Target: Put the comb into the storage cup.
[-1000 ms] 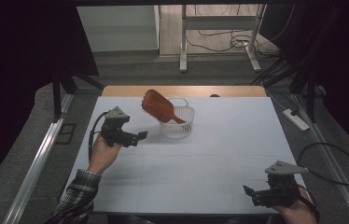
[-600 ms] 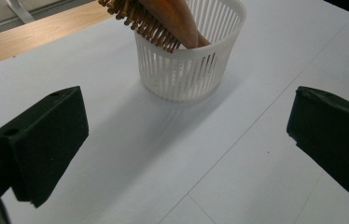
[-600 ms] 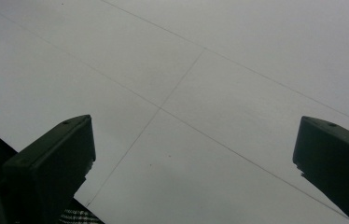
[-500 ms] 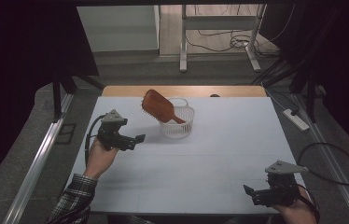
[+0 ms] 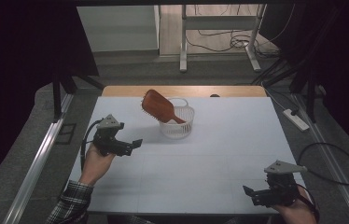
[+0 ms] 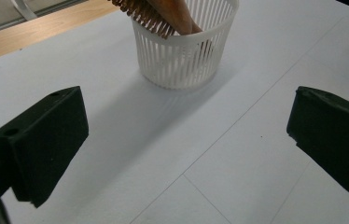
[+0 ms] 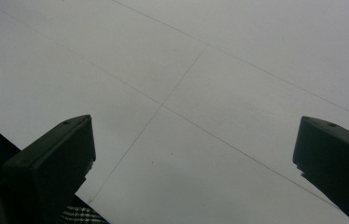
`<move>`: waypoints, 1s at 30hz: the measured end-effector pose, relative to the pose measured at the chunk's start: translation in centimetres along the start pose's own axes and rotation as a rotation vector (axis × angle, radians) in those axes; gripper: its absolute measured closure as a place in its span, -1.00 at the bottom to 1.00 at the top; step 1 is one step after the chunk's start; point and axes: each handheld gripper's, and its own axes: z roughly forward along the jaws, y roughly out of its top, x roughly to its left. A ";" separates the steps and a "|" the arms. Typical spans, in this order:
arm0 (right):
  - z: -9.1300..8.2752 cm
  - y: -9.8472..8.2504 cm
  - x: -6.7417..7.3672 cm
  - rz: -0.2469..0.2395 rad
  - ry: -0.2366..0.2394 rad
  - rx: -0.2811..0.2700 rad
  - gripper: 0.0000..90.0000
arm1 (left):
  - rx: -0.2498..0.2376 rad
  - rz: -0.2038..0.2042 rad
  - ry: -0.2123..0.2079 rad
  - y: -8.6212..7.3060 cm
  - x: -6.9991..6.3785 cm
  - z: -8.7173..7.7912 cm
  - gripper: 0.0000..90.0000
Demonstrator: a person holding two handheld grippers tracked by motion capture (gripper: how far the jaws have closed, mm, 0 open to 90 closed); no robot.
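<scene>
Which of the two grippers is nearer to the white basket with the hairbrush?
The left gripper: it hovers just beside the white basket holding the wooden hairbrush, jaws open. The right gripper sits at the table's near edge.

My left tool (image 5: 128,145) hangs over the left of the worktop (image 5: 219,154), held from below by my hand (image 5: 95,161), jaws wide apart with nothing between them. My right tool (image 5: 256,196) sits low at the near right corner, jaws also spread and empty.
</scene>
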 end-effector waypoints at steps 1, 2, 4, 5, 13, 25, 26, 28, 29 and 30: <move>0.0 0.0 0.0 0.000 0.000 0.000 -1.00 | 0.000 0.000 0.000 0.0 0.0 0.0 -1.00; 0.0 0.0 0.0 0.000 0.000 0.000 -1.00 | -0.003 -0.004 -0.001 -0.1 -0.1 -0.1 -1.00; 0.0 0.0 0.0 0.006 0.002 -0.004 -1.00 | -0.005 -0.005 -0.004 -0.2 -0.2 -0.2 -1.00; -0.1 0.0 0.0 0.008 0.002 -0.005 -1.00 | -0.004 -0.008 -0.004 -0.3 -0.2 -0.3 -1.00; 0.0 0.0 -0.1 0.008 0.006 -0.003 -1.00 | -0.005 -0.022 0.001 -1.1 -0.4 -1.1 -1.00; -0.1 0.0 -0.1 0.000 0.017 -0.002 -1.00 | -0.009 -0.042 0.005 -2.3 -0.8 -2.4 -1.00; -0.1 0.0 -0.1 0.000 0.017 -0.002 -1.00 | -0.009 -0.043 0.005 -2.4 -0.8 -2.5 -1.00; 0.0 0.0 0.0 0.001 0.017 -0.002 -1.00 | -0.009 -0.046 0.004 -2.6 -0.8 -2.6 -1.00; 0.0 0.0 0.0 0.000 0.017 -0.002 -1.00 | -0.008 -0.050 0.005 -2.8 -0.9 -2.8 -1.00; 0.0 0.0 0.0 0.000 0.017 -0.002 -1.00 | -0.008 -0.050 0.005 -2.8 -0.9 -2.8 -1.00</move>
